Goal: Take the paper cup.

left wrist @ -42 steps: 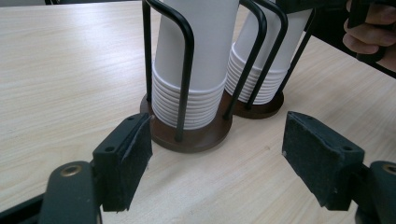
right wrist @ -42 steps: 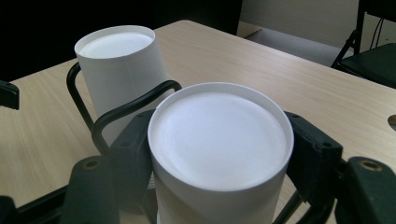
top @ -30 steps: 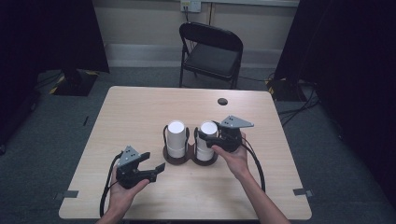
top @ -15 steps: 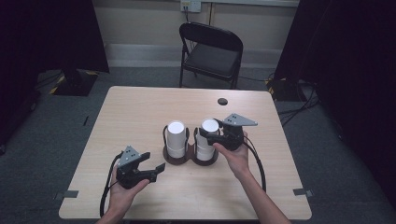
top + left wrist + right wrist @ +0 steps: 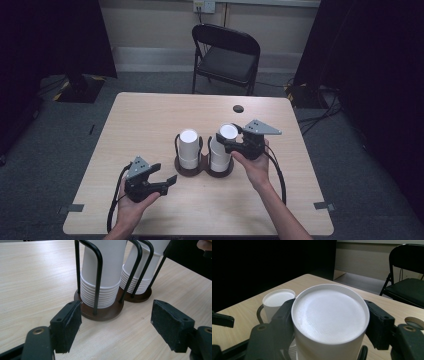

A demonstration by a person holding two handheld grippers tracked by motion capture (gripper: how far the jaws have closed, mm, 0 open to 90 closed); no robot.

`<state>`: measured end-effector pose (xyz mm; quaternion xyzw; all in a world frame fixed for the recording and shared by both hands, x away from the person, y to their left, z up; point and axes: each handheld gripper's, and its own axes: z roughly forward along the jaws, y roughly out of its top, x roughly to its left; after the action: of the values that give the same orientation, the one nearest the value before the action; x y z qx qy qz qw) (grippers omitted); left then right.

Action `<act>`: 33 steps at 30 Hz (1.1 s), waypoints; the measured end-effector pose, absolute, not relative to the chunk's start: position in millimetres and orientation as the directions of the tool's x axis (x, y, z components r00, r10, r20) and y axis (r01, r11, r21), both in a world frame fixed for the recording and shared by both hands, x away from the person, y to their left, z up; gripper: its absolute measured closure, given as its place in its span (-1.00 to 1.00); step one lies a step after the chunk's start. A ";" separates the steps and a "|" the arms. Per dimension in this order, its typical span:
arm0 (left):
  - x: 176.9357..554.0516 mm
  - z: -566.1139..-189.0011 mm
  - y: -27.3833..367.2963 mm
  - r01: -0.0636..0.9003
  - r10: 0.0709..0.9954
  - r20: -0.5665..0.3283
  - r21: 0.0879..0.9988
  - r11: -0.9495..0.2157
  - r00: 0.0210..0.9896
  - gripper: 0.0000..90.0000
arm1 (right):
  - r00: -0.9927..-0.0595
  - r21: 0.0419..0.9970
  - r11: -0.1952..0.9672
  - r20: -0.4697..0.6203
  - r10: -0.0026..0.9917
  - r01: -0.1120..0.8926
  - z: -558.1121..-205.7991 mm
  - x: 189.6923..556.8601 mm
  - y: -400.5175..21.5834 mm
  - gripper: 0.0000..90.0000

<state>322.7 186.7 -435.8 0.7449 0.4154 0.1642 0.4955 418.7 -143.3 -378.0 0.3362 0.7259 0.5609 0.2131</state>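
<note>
While I hold my two tongs over it, table: the pale wood-grain rectangular table (image 5: 150, 120) carries everything, its far edge toward the wall.
Chair: a black folding metal chair (image 5: 226, 55) stands beyond the far edge, well apart from my work.
Holder: a dark brown twin-disc cup holder with black wire hoops (image 5: 189, 169) sits near the table's middle; in my left gripper view its round base (image 5: 105, 311) lies just past my jaws.
Left stack: a white stack of upside-down paper cups (image 5: 188, 149) stands upright inside the left hoops, untouched.
Right stack: a second white stack of upside-down paper cups (image 5: 220, 159) stands in the right hoops, just beside the first.
Top cup: the white paper cup topping the right stack (image 5: 330, 320), bottom up, sits between my right jaws, a little tilted.
Right tongs: my right gripper (image 5: 229, 141) pinches that top cup, pads pressed on both sides of its wall.
Left tongs: my left gripper (image 5: 166, 181) rests near the left front of the table, jaws spread, nothing between them, apart from the holder.
Hole: a small dark round hole (image 5: 238, 108) shows in the far right of the tabletop.
</note>
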 end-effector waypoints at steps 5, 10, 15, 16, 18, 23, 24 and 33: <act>322.4 -435.7 186.4 0.457 0.782 -0.170 0.875 -0.161 0.599 -0.46 | -0.687 0.960 0.136 0.073 0.723 0.245 -375.8 418.3 -143.8 -0.26; 323.8 -436.9 186.3 0.470 0.787 -0.169 0.866 -0.169 0.594 -0.47 | -0.685 0.966 0.107 0.086 0.724 0.234 -369.8 417.2 -147.6 -0.26; 324.7 -437.5 188.6 0.481 0.797 -0.176 0.863 -0.157 0.578 -0.45 | -0.679 0.969 0.085 0.100 0.728 0.233 -367.0 416.3 -150.5 -0.26; 324.4 -437.3 188.7 0.483 0.798 -0.183 0.862 -0.150 0.574 -0.45 | -0.679 0.969 0.085 0.100 0.728 0.233 -367.0 416.3 -150.5 -0.26; 323.7 -436.8 188.1 0.478 0.791 -0.178 0.863 -0.160 0.585 -0.44 | -0.681 0.970 0.076 0.105 0.724 0.230 -365.1 415.5 -151.2 -0.26; 323.0 -436.6 186.0 0.471 0.782 -0.174 0.866 -0.168 0.599 -0.43 | -0.685 0.973 0.067 0.106 0.721 0.222 -362.4 413.6 -151.2 -0.26; 322.9 -436.5 186.1 0.470 0.781 -0.175 0.866 -0.168 0.600 -0.43 | -0.685 0.974 0.066 0.103 0.722 0.217 -360.7 412.8 -151.7 -0.26; 322.0 -435.8 185.9 0.467 0.774 -0.178 0.869 -0.167 0.607 -0.38 | -0.682 0.977 0.022 0.131 0.720 0.211 -351.7 410.4 -159.8 -0.26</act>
<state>322.0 185.9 -435.8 0.7478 0.4149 0.1555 0.4944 410.4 -159.8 -351.7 0.3403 0.6838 0.6110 0.2081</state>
